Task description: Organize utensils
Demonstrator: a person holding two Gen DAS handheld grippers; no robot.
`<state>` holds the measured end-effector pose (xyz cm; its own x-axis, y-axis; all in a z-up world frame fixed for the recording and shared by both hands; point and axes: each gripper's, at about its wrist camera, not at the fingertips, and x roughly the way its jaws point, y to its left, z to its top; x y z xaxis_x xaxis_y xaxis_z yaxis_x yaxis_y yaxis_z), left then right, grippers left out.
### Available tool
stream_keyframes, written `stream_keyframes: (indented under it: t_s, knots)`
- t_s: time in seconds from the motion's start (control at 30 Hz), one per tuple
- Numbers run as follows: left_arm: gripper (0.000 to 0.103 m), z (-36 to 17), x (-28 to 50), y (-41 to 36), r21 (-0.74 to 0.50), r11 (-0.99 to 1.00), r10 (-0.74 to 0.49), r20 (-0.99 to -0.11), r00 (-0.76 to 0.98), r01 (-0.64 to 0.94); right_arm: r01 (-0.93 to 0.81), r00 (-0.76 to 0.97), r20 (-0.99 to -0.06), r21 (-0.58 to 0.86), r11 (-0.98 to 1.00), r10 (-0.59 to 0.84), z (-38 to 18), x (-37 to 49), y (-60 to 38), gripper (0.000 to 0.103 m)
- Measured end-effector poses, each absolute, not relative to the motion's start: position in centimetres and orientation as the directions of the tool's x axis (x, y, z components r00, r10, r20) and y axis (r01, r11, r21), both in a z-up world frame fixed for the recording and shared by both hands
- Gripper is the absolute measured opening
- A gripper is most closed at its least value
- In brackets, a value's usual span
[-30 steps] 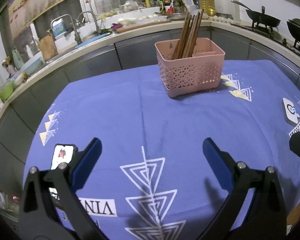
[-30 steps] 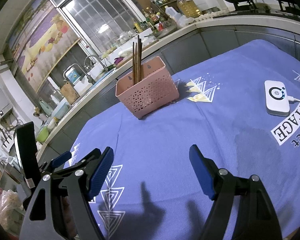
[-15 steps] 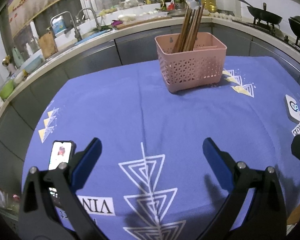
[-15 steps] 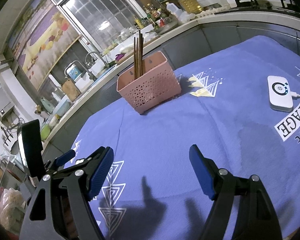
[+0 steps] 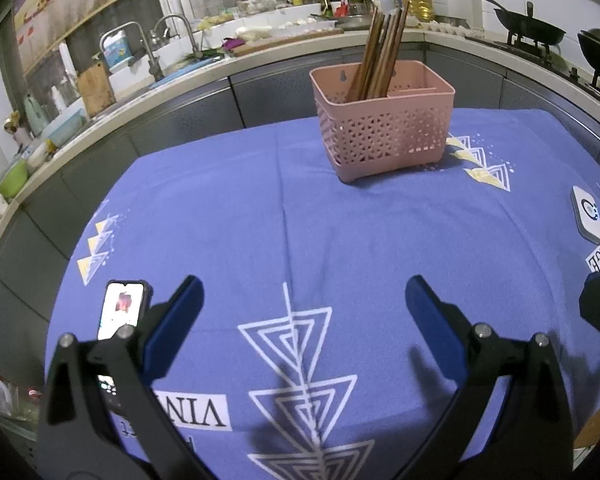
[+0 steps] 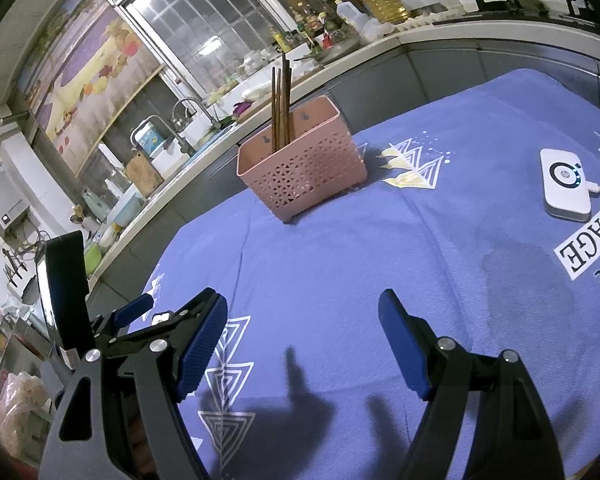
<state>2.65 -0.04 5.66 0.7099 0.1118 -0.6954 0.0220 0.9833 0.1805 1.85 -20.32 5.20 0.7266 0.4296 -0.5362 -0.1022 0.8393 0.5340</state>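
Chopsticks (image 5: 380, 56) stand bundled in the pink basket (image 5: 384, 136) at the far side of the blue tablecloth (image 5: 260, 220), well apart from both grippers. Their long axis runs nearly upright, tips down in the basket and free ends pointing up, leaning slightly to the right in the left wrist view; from the right wrist view they (image 6: 280, 108) rise almost straight. They sit in the basket's left compartment, as far as I can tell. Left gripper (image 5: 304, 312) hangs over the near cloth with fingers spread wide and nothing between them; right gripper (image 6: 304, 344) likewise, released and empty. No loose utensils show on the cloth, so the sorting looks about done. The risk, I judge, is a careless reach nudging the tall bundle and tipping the light basket, or knocking the white device (image 6: 564, 186) at the right or the phone (image 5: 122, 310) at the near left.
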Motion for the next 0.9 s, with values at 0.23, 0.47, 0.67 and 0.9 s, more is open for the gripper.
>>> stream_keyframes:
  t_s: [0.23, 0.47, 0.67, 0.9]
  knots:
    - [0.097, 5.6, 2.6, 0.0, 0.181, 0.983, 0.112, -0.697, 0.708, 0.022, -0.099, 0.726, -0.536, 0.538, 0.837, 0.431, 5.2, 2.1, -20.4, 0.078]
    - [0.097, 5.6, 2.6, 0.0, 0.183, 0.983, 0.113, -0.7, 0.705, 0.024, -0.091, 0.724, -0.537, 0.547, 0.832, 0.433, 4.9, 2.0, -20.5, 0.078]
    - [0.097, 5.5, 2.6, 0.1, 0.189, 0.982, 0.119, -0.698, 0.706, 0.022, -0.085, 0.724, -0.536, 0.555, 0.827, 0.434, 4.8, 2.2, -21.1, 0.078]
    - [0.097, 5.4, 2.5, 0.2, 0.203, 0.979, 0.131, -0.695, 0.707, 0.019, -0.084, 0.723, -0.536, 0.558, 0.826, 0.436, 4.8, 2.3, -21.5, 0.078]
